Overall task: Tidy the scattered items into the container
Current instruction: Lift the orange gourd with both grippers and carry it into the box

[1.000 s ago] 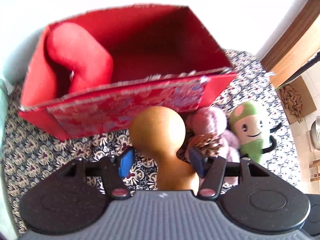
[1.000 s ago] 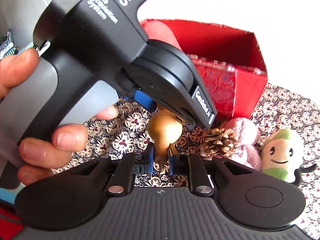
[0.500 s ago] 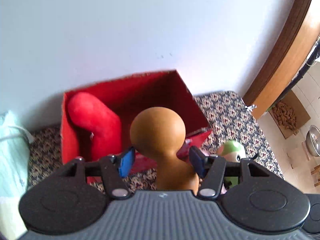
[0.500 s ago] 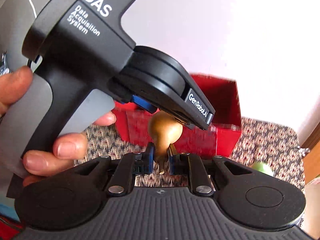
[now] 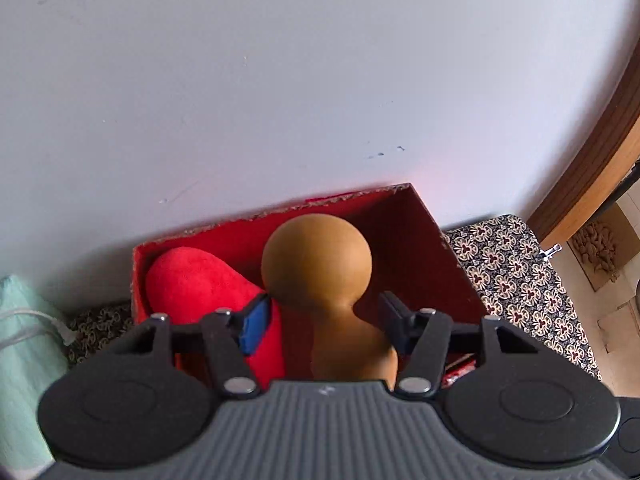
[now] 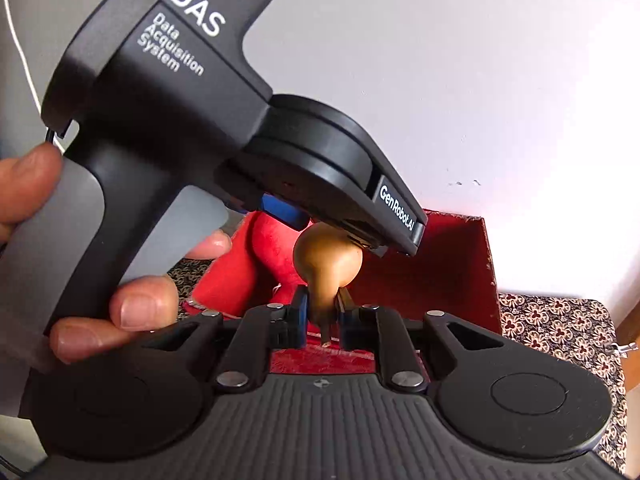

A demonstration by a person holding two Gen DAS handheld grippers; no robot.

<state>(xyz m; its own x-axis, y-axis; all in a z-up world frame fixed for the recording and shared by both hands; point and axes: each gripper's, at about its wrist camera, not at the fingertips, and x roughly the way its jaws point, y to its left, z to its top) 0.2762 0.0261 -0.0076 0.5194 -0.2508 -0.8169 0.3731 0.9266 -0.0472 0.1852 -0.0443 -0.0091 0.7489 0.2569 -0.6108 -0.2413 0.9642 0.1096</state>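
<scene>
The smooth brown gourd with a round head and a narrow neck (image 5: 320, 268) hangs in the air above the open red cardboard box (image 5: 432, 240). The right gripper (image 6: 322, 312) pinches its thin neck near the stem, with the jaws narrow and pressed on both sides. The left gripper (image 5: 324, 316) is around the wider body of the gourd. Its jaws stand wide, and from the left wrist view there seems to be a small gap on each side, so it does not appear to hold the gourd.

Inside the box, against its left wall, lies a soft red plush piece (image 5: 200, 280). The box stands at the back edge of the table, touching the white wall (image 5: 280, 80), on a dark tablecloth with a flower pattern (image 5: 512, 272). A pale green cloth (image 5: 24, 340) is at the left edge of the table.

The risk, as it seems, is in the grip. The neck is slim and smooth, and the heavy round part is far from the pads, so the gourd could turn or slide out before it is low enough. If it is released from this height, it could bounce off the plush piece or hit the box wall. The two grippers are also very close together and could knock each other.
</scene>
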